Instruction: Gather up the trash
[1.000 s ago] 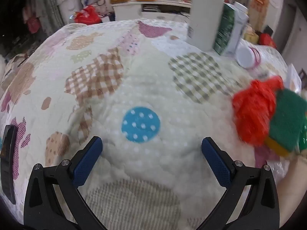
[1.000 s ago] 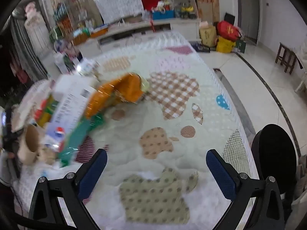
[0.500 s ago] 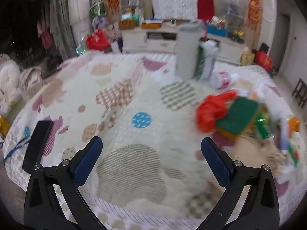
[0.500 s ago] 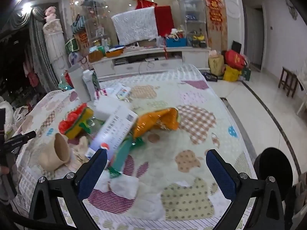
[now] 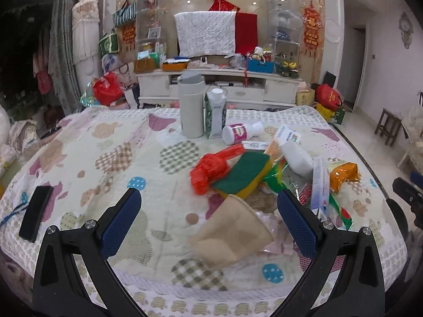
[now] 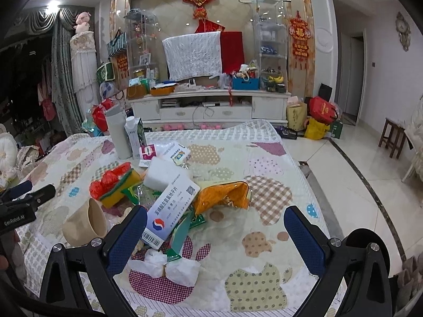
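Lying sideways among litter, paper cup [image 5: 232,233] holds nothing.

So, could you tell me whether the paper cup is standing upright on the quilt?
No, the paper cup lies tipped on its side on the quilt, mouth facing sideways.

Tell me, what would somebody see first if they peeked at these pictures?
Probably the jumble of trash heaped in the middle of the patchwork quilt: a bright red plastic bag beside a green and yellow sponge, and a shiny orange wrapper. Nearer the camera lies a tipped-over beige cup.
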The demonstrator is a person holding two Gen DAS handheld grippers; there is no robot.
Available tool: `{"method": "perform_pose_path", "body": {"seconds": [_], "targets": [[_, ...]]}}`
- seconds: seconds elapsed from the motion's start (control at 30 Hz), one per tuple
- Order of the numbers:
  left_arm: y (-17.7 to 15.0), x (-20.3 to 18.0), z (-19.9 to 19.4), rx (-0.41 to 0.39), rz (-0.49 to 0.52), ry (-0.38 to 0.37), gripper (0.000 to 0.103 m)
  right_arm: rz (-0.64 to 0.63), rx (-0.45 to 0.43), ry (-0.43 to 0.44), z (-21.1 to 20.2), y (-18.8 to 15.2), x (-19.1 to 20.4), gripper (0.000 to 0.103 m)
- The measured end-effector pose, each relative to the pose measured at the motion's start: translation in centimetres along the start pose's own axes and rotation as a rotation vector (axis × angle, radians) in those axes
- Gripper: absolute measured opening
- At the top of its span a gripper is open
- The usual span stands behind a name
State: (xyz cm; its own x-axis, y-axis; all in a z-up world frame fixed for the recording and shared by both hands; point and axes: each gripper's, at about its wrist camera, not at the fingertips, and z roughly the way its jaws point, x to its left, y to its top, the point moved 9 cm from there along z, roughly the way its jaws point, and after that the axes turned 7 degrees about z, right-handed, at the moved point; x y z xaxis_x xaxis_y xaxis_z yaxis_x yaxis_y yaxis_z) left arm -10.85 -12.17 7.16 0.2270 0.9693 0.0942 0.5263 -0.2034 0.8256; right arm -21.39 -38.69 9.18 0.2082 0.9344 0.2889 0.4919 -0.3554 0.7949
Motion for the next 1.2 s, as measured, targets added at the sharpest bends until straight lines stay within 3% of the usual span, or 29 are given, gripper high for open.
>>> {"method": "perform_pose_path", "body": {"seconds": [1.2], "targets": [[0.3, -1.8, -0.5, -0.032, -0.01, -0.015, 0.102, -0.015, -0.02, 0.002, 0.1, -0.1, 0.4, 0.103]]}}
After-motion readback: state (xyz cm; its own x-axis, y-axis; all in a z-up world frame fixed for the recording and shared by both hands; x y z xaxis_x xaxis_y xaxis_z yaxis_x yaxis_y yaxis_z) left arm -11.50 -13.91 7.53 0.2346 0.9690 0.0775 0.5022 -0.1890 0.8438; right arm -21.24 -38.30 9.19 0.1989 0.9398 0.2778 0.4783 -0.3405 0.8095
